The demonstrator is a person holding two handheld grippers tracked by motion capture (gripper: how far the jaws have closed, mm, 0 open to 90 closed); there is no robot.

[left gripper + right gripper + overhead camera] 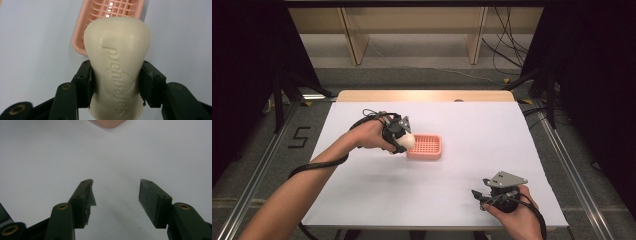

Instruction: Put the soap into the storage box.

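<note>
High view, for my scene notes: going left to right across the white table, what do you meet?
Left claw shut on the cream soap bar → pink soap dish → right claw, open and holding nothing, near the table's front edge.

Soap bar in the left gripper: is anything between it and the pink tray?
Nothing visible. The soap bar sits clamped in the left gripper right at the pink tray's near edge, and the tray's grid floor looks bare. The right gripper is well away.
</note>
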